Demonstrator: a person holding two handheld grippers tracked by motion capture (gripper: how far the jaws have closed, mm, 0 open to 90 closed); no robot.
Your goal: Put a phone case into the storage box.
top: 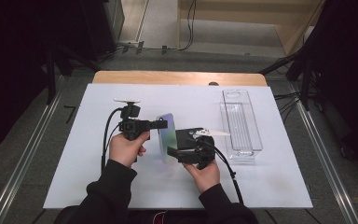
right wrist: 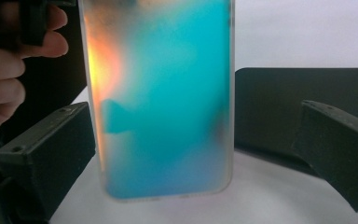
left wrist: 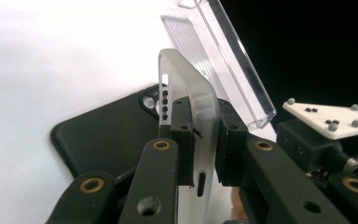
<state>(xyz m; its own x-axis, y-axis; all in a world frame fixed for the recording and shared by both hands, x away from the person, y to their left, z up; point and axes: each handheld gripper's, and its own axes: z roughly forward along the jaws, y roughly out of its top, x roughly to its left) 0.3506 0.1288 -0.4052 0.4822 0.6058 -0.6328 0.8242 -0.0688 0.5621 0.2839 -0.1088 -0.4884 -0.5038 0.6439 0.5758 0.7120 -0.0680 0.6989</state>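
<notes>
An iridescent, translucent phone case [top: 167,136] stands on edge on the white mat. My left gripper [top: 164,124] is shut on its upper edge; the left gripper view shows both pads pressing the frosted case [left wrist: 200,107]. My right gripper [top: 171,152] reaches in from the right. Its jaws stand open on either side of the teal and orange case [right wrist: 163,102] without touching it. A black phone [top: 189,136] lies flat on the mat just behind the case, and shows as the dark phone [left wrist: 107,140] with camera lenses and the dark phone [right wrist: 279,107].
A clear plastic box [top: 240,124] lies lengthwise on the mat's right side, the same clear box [left wrist: 223,60] seen past the case. The white mat [top: 98,177] covers a wooden table. Metal rails run along the floor on both sides.
</notes>
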